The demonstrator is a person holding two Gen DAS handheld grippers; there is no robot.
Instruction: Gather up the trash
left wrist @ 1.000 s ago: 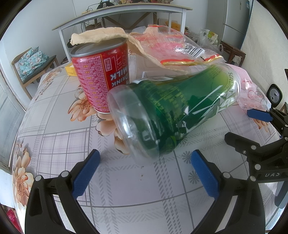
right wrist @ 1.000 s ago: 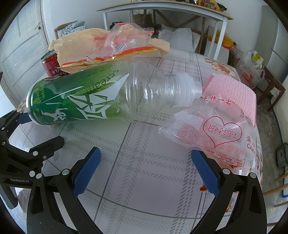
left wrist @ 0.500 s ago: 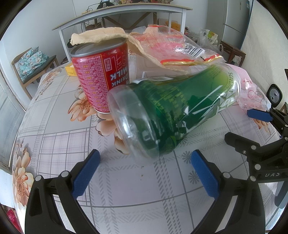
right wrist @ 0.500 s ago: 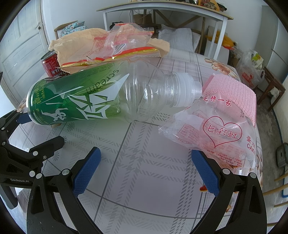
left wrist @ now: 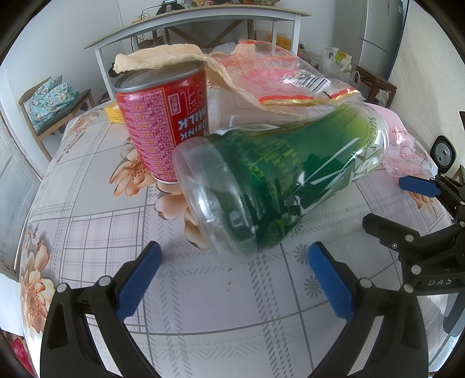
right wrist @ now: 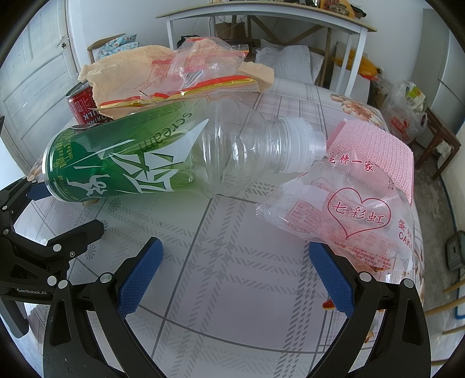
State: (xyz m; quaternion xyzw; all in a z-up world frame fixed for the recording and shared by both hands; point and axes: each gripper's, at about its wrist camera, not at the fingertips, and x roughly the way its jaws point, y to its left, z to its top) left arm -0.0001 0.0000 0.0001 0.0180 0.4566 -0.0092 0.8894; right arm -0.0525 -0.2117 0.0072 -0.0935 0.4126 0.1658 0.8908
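Observation:
An empty plastic bottle with a green label point(left wrist: 284, 186) point(right wrist: 151, 151) lies on its side on the flowered tablecloth point(left wrist: 96, 221), base toward my left gripper point(left wrist: 232, 276). That gripper is open, just short of the base. A red milk-drink can point(left wrist: 165, 128) point(right wrist: 82, 106) stands behind the bottle under brown paper point(left wrist: 162, 59) point(right wrist: 122, 72) and a clear red-printed wrapper point(left wrist: 276, 75) point(right wrist: 197, 67). A pink cake wrapper point(right wrist: 354, 209) point(left wrist: 407, 148) lies by the bottle's cap point(right wrist: 302, 145). My right gripper point(right wrist: 235, 276) is open over bare cloth, its right pad close to the cake wrapper.
My right gripper's black frame point(left wrist: 421, 247) shows at the right of the left wrist view; my left gripper's frame point(right wrist: 32, 241) shows at the left of the right wrist view. A white desk point(left wrist: 203, 20), a chair point(left wrist: 49, 101) and bags point(right wrist: 404, 113) stand beyond the table.

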